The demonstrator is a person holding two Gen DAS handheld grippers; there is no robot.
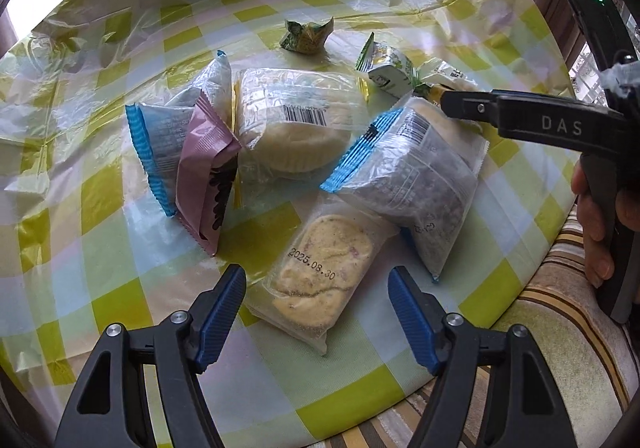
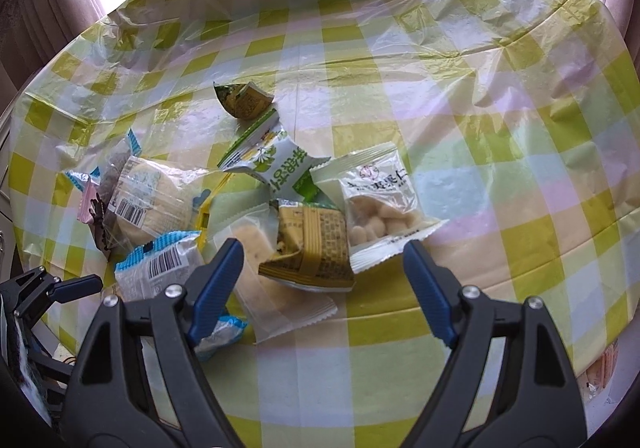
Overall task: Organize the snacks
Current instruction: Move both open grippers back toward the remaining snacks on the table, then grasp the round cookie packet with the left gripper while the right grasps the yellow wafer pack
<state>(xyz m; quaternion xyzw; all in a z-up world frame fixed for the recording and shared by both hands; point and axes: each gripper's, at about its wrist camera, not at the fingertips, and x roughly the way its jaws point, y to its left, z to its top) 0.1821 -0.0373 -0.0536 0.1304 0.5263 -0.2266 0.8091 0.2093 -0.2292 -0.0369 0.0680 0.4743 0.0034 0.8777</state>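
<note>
Several wrapped snacks lie in a loose pile on a checked tablecloth (image 1: 100, 248). In the left wrist view my left gripper (image 1: 316, 288) is open and empty, just above a clear pack with a pale cake (image 1: 320, 272). Behind it lie a blue-edged pack (image 1: 404, 175), a round bun pack (image 1: 296, 127) and a pink pack (image 1: 208, 183). In the right wrist view my right gripper (image 2: 322, 260) is open and empty, over a yellow-brown packet (image 2: 312, 248). A clear packet of white nuts (image 2: 380, 207) and a green-white packet (image 2: 276, 167) lie beside it.
A small green-yellow packet (image 1: 306, 33) lies apart at the back, and shows in the right wrist view (image 2: 244, 99) too. A striped cushion (image 1: 560, 348) sits off the table's near right edge. Curtains (image 2: 44, 7) and a bright window stand behind the table.
</note>
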